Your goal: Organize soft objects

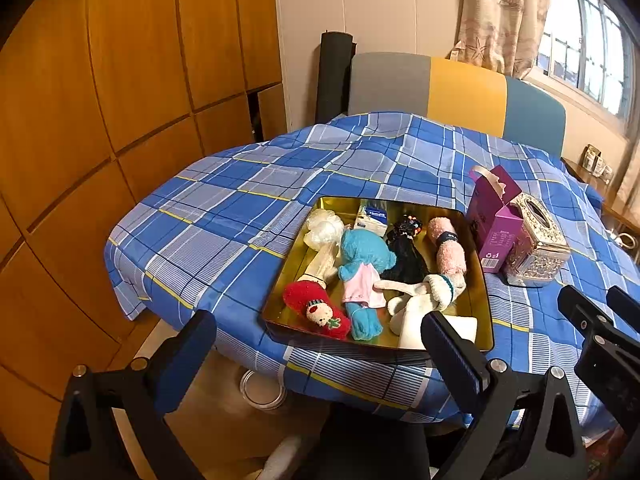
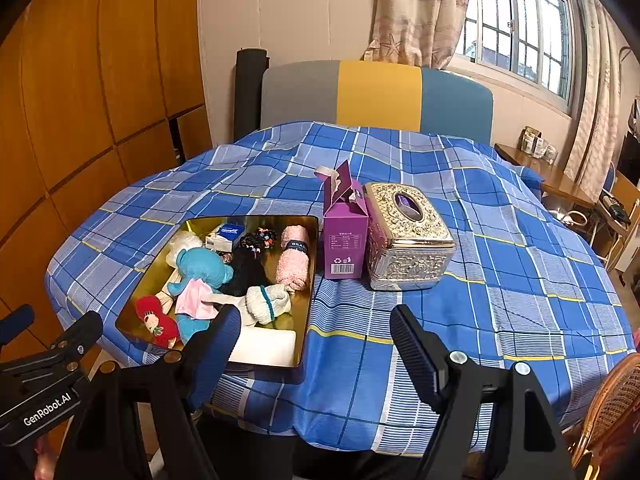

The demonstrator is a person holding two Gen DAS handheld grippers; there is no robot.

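A gold tray (image 1: 296, 268) (image 2: 308, 280) on the blue plaid table holds soft things: a blue plush doll (image 1: 362, 264) (image 2: 200, 276), a red plush (image 1: 316, 308) (image 2: 156, 322), a rolled pink towel (image 1: 446, 246) (image 2: 294, 258), a white sock (image 1: 438, 286) (image 2: 266, 304), a black hair piece (image 1: 406, 250) (image 2: 248, 266), a white pouf (image 1: 322, 226) and a white pad (image 2: 264, 346). My left gripper (image 1: 320, 348) is open and empty at the tray's near edge. My right gripper (image 2: 316, 340) is open and empty, just right of the tray's near corner.
A purple carton (image 2: 344, 236) (image 1: 494, 232) and a silver tissue box (image 2: 406, 236) (image 1: 536, 246) stand right of the tray. A tissue pack (image 1: 372, 218) lies in the tray's back. A chair back (image 2: 376, 96) is behind the table; wooden cupboards (image 1: 120, 80) are left.
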